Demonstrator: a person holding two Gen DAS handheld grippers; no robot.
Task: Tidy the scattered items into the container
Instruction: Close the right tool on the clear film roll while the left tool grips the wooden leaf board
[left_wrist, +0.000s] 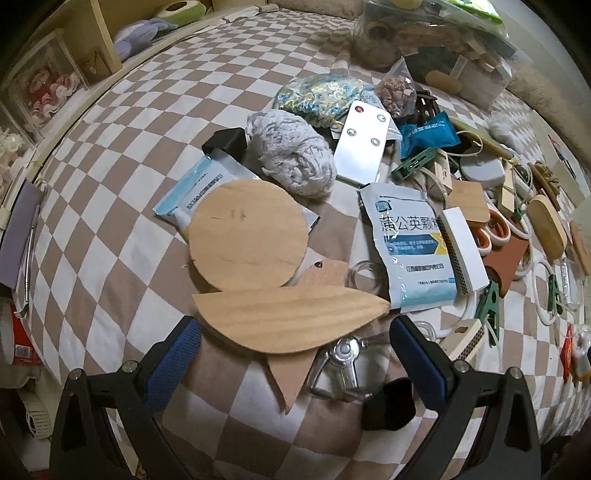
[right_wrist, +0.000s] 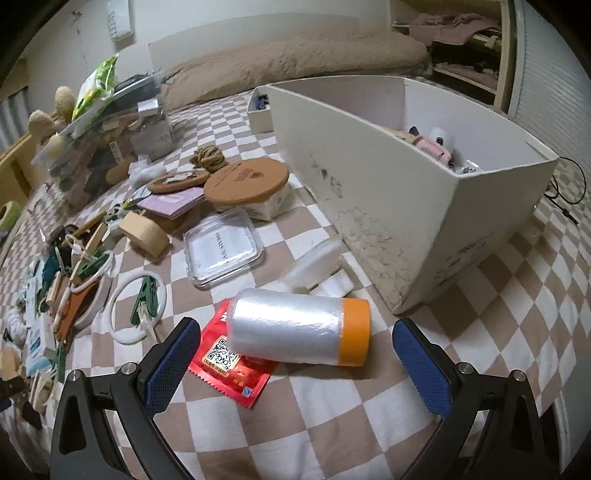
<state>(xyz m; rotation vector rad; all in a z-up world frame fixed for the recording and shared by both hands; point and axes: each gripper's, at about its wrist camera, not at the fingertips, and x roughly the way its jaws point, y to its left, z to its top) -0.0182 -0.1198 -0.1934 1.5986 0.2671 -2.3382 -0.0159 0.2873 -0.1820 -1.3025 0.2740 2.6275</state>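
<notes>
Left gripper (left_wrist: 295, 343) fingers spread around leaf-shaped wooden board (left_wrist: 288, 317); right gripper (right_wrist: 295, 343) fingers spread around film roll (right_wrist: 299, 326).

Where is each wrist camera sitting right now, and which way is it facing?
Left wrist: on the left gripper, looking down over the leaf-shaped wooden board and the clutter beyond; its open blue jaws show.
Right wrist: on the right gripper, facing the plastic film roll and the white box; its open jaws show.
Shared: the checkered bedspread and the white ring holding a green clip.
</notes>
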